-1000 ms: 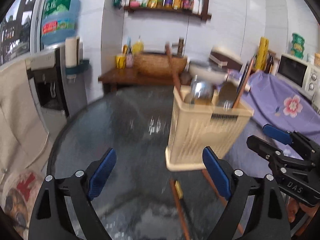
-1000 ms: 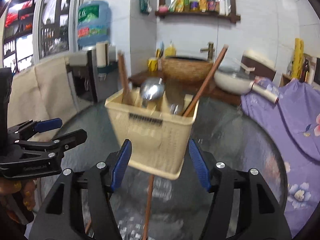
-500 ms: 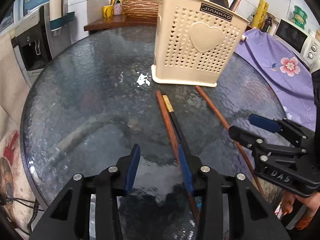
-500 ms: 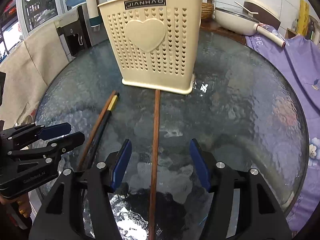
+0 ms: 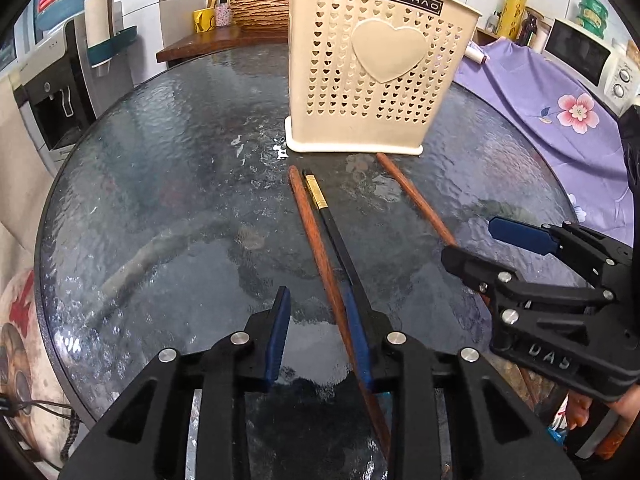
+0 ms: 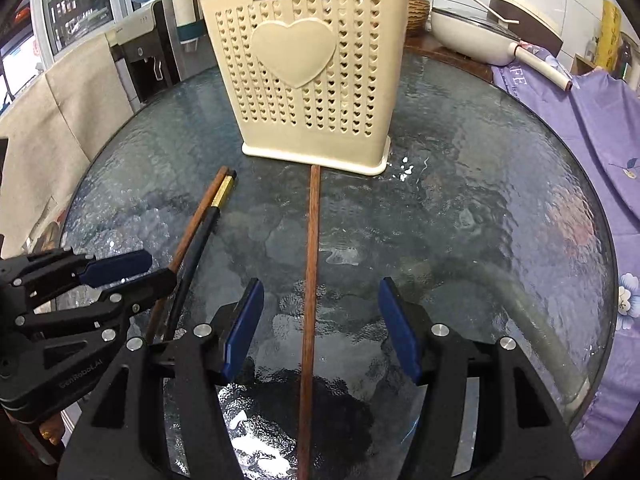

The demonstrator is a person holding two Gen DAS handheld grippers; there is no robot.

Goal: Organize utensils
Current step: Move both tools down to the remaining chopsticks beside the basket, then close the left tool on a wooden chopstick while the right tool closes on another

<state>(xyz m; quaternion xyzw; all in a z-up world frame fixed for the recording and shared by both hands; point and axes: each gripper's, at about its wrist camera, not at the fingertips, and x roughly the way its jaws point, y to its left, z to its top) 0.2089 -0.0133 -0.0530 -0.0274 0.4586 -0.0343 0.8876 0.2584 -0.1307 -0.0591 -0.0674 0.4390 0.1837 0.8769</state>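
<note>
A cream holder with a heart (image 5: pixel 384 76) (image 6: pixel 304 76) stands on the round glass table, utensil handles poking out of its top. Three chopsticks lie in front of it. My left gripper (image 5: pixel 320 336) (image 6: pixel 160 268) hangs low over a brown chopstick (image 5: pixel 316 240) and a black gold-banded one (image 5: pixel 332 224). Its jaws are closing; the brown stick lies between them, close to the right pad, with a gap on the left. My right gripper (image 6: pixel 320 320) (image 5: pixel 470 242) stands open astride a separate brown chopstick (image 6: pixel 310 280) (image 5: pixel 416 200), pads clear of it.
The glass table (image 5: pixel 160 160) ends in a dark rim close behind both grippers. A purple flowered cloth (image 5: pixel 560 100) lies to the right, with a microwave (image 5: pixel 580 56) beyond it. A white pan (image 6: pixel 472 28) sits on the counter behind, and a water dispenser (image 5: pixel 60 88) stands to the left.
Both grippers have dropped and tipped down from facing the room to hanging over the chopsticks. The left jaws have narrowed a lot. The right jaws keep their width.
</note>
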